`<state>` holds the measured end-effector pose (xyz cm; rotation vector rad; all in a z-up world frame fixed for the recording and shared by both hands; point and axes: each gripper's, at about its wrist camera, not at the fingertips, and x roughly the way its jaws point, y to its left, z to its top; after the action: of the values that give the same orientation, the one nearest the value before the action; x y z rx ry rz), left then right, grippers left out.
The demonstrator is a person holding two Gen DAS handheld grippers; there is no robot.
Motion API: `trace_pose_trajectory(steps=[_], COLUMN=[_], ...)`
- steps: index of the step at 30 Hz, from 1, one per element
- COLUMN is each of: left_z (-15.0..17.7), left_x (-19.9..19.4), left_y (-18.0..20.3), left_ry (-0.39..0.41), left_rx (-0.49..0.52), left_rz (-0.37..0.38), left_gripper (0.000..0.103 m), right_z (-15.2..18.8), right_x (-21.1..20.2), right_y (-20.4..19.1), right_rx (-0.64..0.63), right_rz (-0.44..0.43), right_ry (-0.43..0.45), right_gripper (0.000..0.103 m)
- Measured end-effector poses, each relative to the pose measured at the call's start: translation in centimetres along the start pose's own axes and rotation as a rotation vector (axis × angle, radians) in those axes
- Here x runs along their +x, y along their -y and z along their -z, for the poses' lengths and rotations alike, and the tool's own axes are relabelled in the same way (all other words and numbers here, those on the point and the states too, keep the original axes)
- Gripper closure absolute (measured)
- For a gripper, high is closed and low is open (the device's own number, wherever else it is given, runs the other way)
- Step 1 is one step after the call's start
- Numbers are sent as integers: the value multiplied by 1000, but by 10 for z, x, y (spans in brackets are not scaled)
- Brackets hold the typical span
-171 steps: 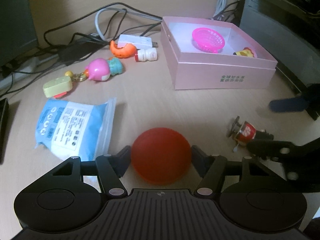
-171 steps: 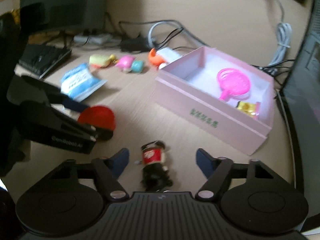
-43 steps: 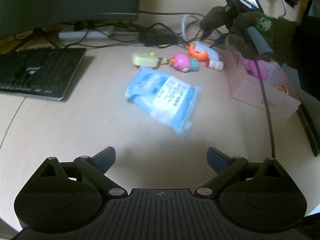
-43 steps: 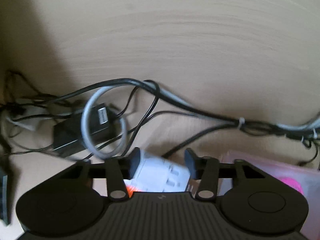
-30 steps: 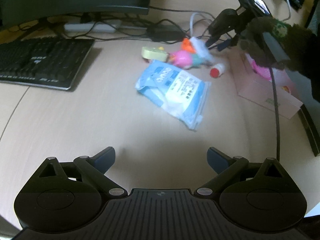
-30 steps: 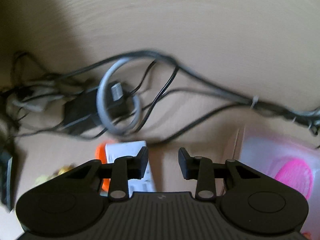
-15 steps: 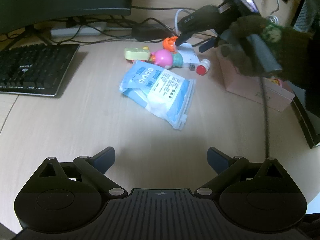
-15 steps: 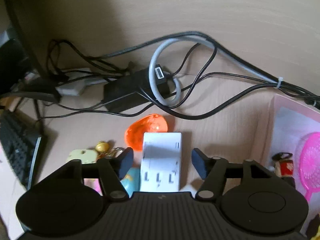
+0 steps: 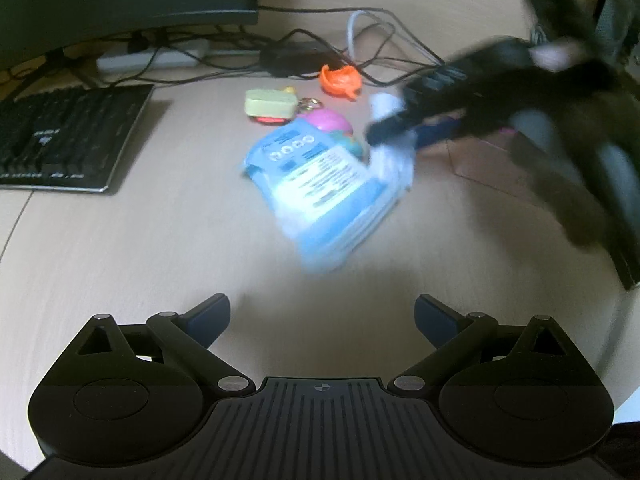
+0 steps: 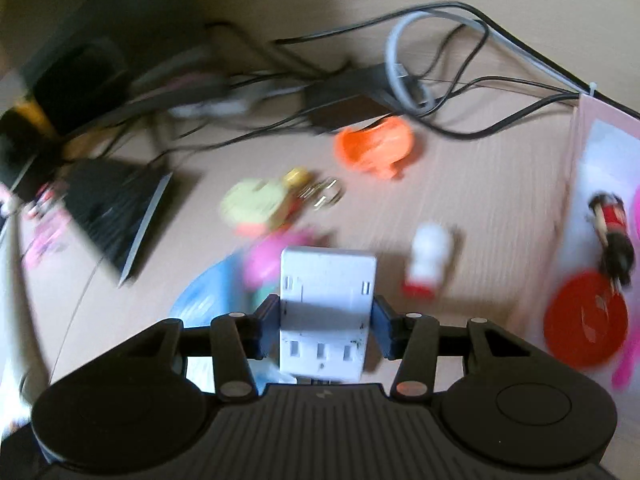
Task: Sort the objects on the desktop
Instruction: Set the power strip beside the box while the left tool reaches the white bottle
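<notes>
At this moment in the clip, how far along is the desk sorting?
Done: the red ball, the small figure and a pink item lie in the pink box. In hand: the right claw has just closed on the white adapter. Left: the orange toy, small bottle, yellow keychain and blue packet. The left claw is open.

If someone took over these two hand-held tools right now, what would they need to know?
Right tool: its jaws have just been closing and are now clamped on the white charger block, which is between them.
Left tool: open, empty, over bare desk.
Done: red disc and small figure lie in the pink box.
Left on the desk: blue packet, orange toy, yellow keychain, pink toy, little white bottle.
</notes>
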<state>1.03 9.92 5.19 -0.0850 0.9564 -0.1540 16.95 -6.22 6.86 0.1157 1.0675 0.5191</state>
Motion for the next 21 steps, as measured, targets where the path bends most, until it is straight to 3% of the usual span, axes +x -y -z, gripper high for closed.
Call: trace_pose_trajectory(steps=[3,8,14,17,18,21], left_z=[-2,-13,-49,-72,-80,-104], left_x=[8,15,19,26,31,55], left_y=[5,20,45,65,74,93], left_ry=[-18,-10,84,150,171,168], left_rx=[27,83,133,208,244,317], left_rz=[-1,2,-21,-16,-19,-18], left_gripper=[2,2,2,2,4,33], right_z=[32,71,96,104,107,117], right_x=[-26,-47,-82,-99,-101,-108], right_y=[1,18,34,39,39,41], right_rx=[-13,-15,-20,-28,-28,-29], right_rz=[4,94,163,197,211,255], right_ry=[3,-9,77,131,147,178], right_gripper=[55,55,47,47,47,47])
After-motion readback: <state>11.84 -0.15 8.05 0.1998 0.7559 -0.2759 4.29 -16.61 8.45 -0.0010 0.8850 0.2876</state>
